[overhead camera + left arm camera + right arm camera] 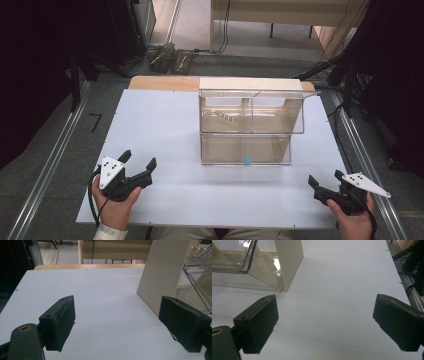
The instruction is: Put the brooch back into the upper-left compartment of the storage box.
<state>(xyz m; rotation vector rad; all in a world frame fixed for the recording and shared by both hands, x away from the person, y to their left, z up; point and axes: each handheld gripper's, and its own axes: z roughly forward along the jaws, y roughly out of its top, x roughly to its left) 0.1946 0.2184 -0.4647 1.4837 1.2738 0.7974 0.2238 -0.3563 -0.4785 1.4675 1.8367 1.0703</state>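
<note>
The clear plastic two-tier bin with cream side panels (247,127) stands at the far middle of the white rectangular worktop (160,130), well apart from both tongs. The left tongs (138,161) and right tongs (326,178) rest near the front corners, each with jaws spread wide and holding nothing. The upper compartment holds a short row of small pale beads (227,117); a small blue spot (247,161) shows on the lower tier's front.

Both grippers (139,159) (326,178) rest apart (fingers spread) before the clear case (250,125).
</note>
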